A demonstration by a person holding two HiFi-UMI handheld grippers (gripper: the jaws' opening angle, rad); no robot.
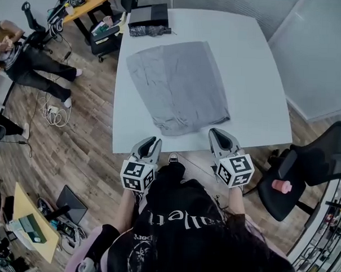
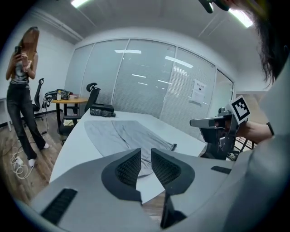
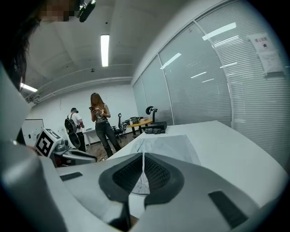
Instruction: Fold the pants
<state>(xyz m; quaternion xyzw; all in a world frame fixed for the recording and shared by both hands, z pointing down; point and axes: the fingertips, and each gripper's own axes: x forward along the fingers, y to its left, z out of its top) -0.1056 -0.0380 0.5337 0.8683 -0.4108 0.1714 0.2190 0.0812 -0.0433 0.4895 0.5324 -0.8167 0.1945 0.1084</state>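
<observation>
Head view puts both grippers short of the counter's near edge, over the person's lap, touching no cloth. On the left gripper (image 1: 149,142) the fingers (image 2: 127,168) stand slightly parted with nothing between them. On the right gripper (image 1: 218,133) the fingers (image 3: 158,174) are clenched together, also empty.

Just ahead of both pairs of fingers, on the white counter (image 1: 258,69), the grey pants (image 1: 178,85) lie spread flat. Their near end sits a little beyond the fingertips, and the rest runs away toward the far edge. Past the pants, a dark bundle (image 1: 148,31) and a black box (image 1: 149,14) sit at that far edge.

This looks like the reach-in before a fold, with no grasp made yet. Next, both grippers need to go forward and down to the near corners. The right fingers must part, and each pair should pinch cloth alone rather than press on the counter.
</observation>
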